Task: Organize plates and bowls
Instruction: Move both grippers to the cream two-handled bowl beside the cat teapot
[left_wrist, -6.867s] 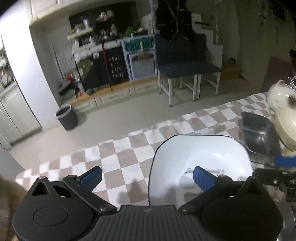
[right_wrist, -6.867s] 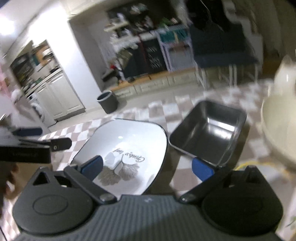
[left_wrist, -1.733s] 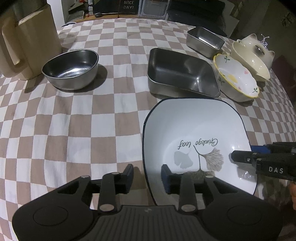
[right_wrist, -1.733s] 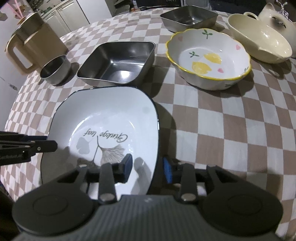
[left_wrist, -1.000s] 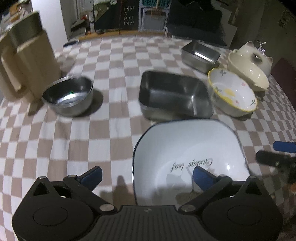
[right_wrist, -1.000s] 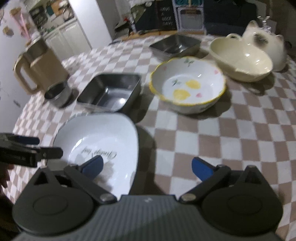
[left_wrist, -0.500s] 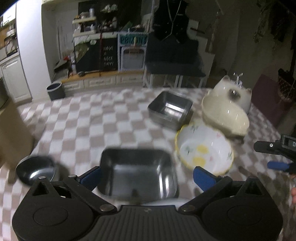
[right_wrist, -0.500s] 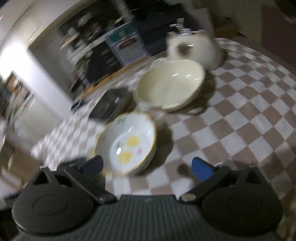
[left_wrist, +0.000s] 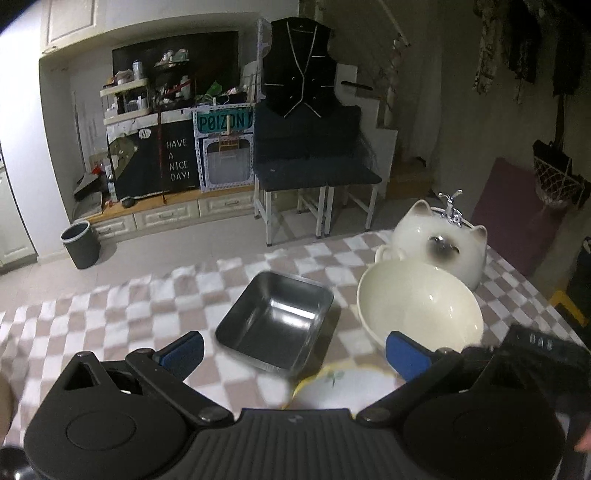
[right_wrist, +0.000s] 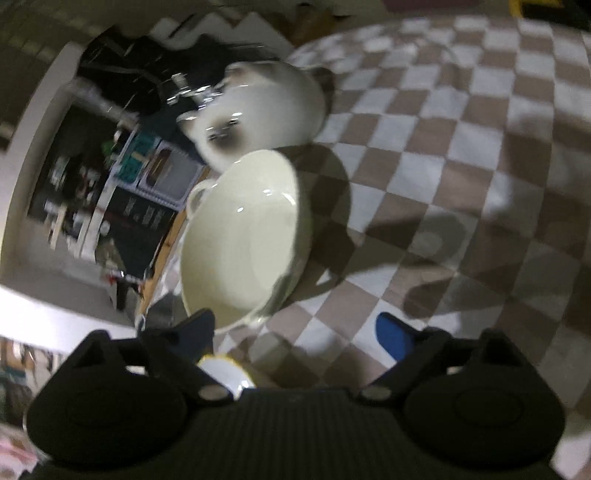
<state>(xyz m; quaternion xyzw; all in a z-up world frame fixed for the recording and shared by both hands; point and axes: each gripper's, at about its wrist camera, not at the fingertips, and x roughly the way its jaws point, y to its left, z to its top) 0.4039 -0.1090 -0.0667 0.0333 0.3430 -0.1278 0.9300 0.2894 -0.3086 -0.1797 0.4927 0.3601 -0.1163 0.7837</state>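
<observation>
My left gripper is open and empty above the checkered table. Ahead of it sit a small square steel dish and a cream bowl. The yellow-rimmed floral bowl peeks out just under the gripper. My right gripper is open and empty, tilted, beside the cream bowl. The floral bowl's rim shows under its left finger. The right gripper's body shows at the right of the left wrist view.
A white cat-shaped lidded pot stands behind the cream bowl, also in the right wrist view. The checkered tablecloth stretches to the right. The table's far edge drops to the floor.
Both grippers let go of the white ginkgo plate, opened wide and moved forward across the table. The plate and large steel dish have left view. The right gripper has tilted toward the cream bowl.
</observation>
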